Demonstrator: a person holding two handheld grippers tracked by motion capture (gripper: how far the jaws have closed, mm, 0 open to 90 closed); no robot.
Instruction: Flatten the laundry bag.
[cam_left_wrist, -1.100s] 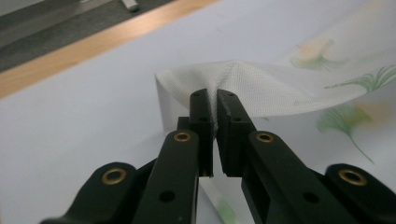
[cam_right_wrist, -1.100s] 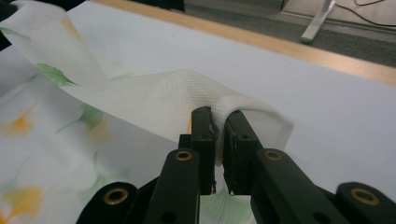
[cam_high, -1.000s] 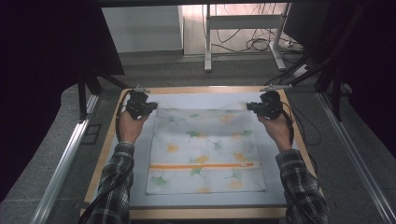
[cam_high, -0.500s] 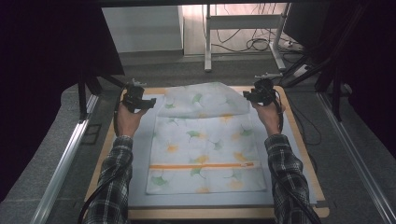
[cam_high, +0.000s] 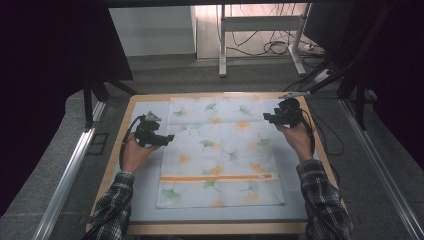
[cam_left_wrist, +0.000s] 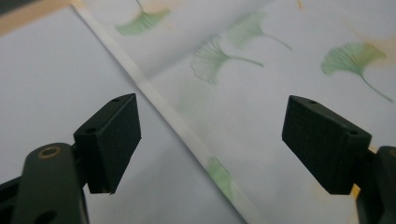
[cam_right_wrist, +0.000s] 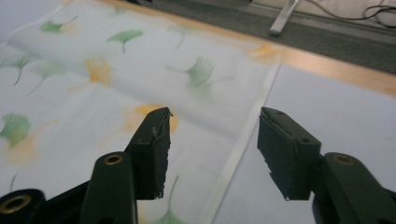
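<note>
Left gripper (cam_high: 167, 137): jaws parted, just been opening, nothing pinched, over cloth's (cam_high: 220, 150) left hem. Right gripper (cam_high: 267, 117): jaws likewise just opening, empty, at right hem. Cloth flat on grey mat (cam_high: 117, 185), long axis near-far, orange stripe near end. Bare mat both sides. Forearms enter from near edge, grippers pointing inward.

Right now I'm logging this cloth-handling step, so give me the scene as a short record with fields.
work surface: wooden-edged table with a pale mat
cloth: leaf-print cloth spread flat on the mat, orange stripe near the person's edge
left gripper: left gripper at the cloth's left edge; jaws have just been opening, nothing pinched between them
right gripper: right gripper at the cloth's right edge; jaws have just been opening, nothing pinched
cloth hold: released, lying free
</note>
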